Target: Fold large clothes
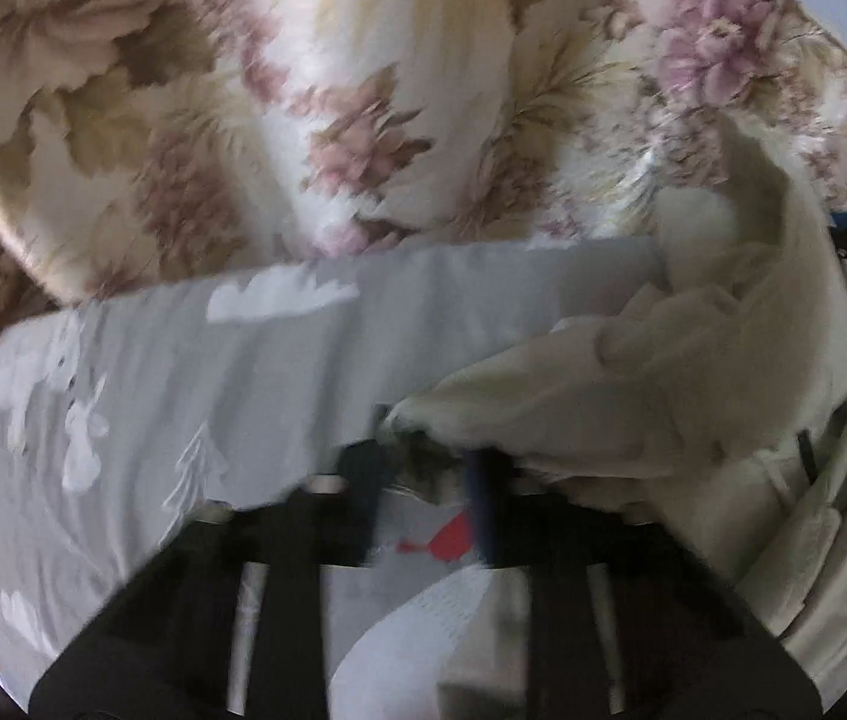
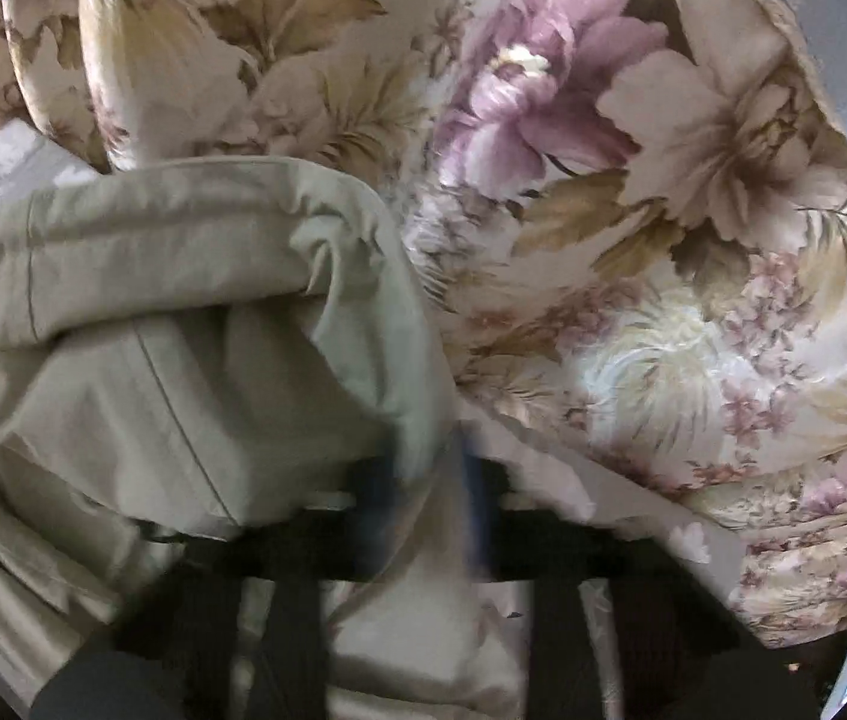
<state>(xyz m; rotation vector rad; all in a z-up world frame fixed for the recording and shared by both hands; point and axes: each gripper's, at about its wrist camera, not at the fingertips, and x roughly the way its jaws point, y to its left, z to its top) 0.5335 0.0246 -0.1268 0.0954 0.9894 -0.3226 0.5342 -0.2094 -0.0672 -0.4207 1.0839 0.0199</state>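
Got the left gripper [image 1: 423, 468] clamped on an edge of the cream garment [image 1: 633, 372], which sits bunched at the near side of the floral bedspread [image 1: 363, 90], partly over a grey rabbit-print sheet [image 1: 213, 372]. Looks like the right gripper [image 2: 429, 474] is pinched on the same cloth too, though blurry. Keep both pinches firm, lift evenly, pull taut, then lay flat across the bedspread before creasing. Avoid snagging the sheet.

Fingers [image 1: 477, 480] — blurred, tips under garment [image 1: 633, 372]
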